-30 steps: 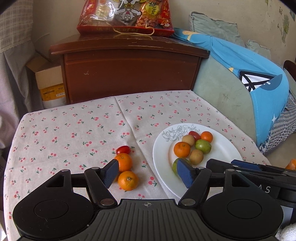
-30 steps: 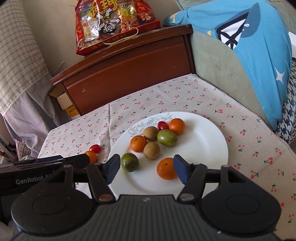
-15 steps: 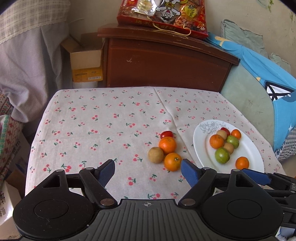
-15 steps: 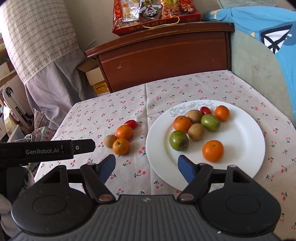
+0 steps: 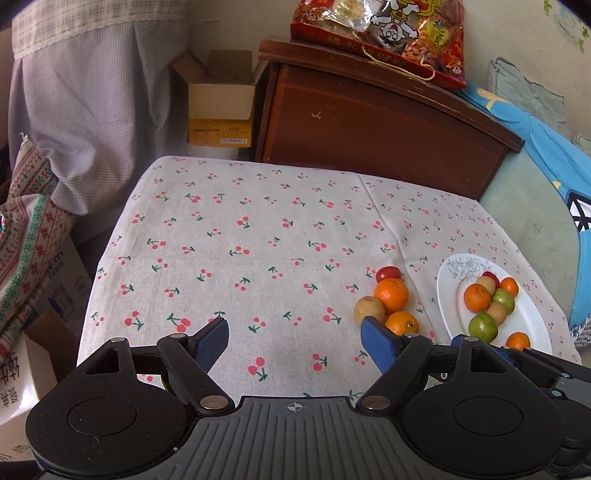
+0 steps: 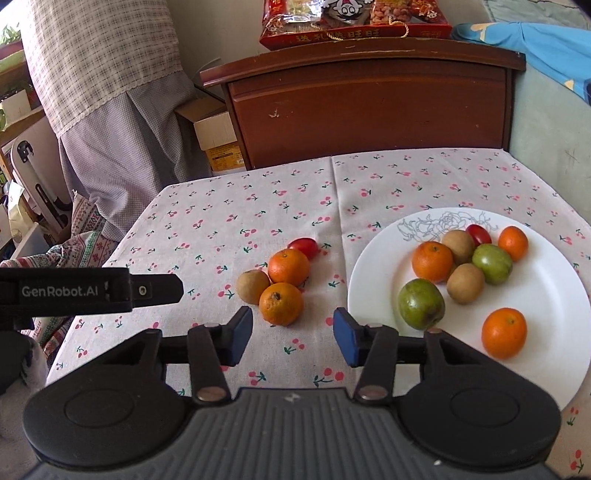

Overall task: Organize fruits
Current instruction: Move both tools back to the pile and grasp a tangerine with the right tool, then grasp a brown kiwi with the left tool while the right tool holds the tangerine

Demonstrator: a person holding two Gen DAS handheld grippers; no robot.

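On the cherry-print cloth lies a loose cluster: a cherry tomato (image 6: 303,247), two oranges (image 6: 288,266) (image 6: 280,303) and a brown kiwi (image 6: 253,286). To their right, a white plate (image 6: 554,369) holds several oranges, kiwis, green fruits and a tomato. My right gripper (image 6: 293,334) hovers just short of the near orange. Its jaws are closing with nothing between them. My left gripper (image 5: 293,339) stands open over bare cloth, with the same cluster (image 5: 390,294) off its right pad and the plate (image 5: 448,306) further right.
A brown wooden cabinet (image 6: 369,107) with a red snack bag (image 6: 354,18) stands behind the table. An open cardboard box (image 5: 221,107) and a hanging curtain (image 5: 92,92) are at back left. A blue cloth (image 5: 546,166) covers the seat on the right.
Both grippers have drawn back from the fruit and swung left, so more cloth shows. The right jaws have narrowed. The left jaws have spread wider.
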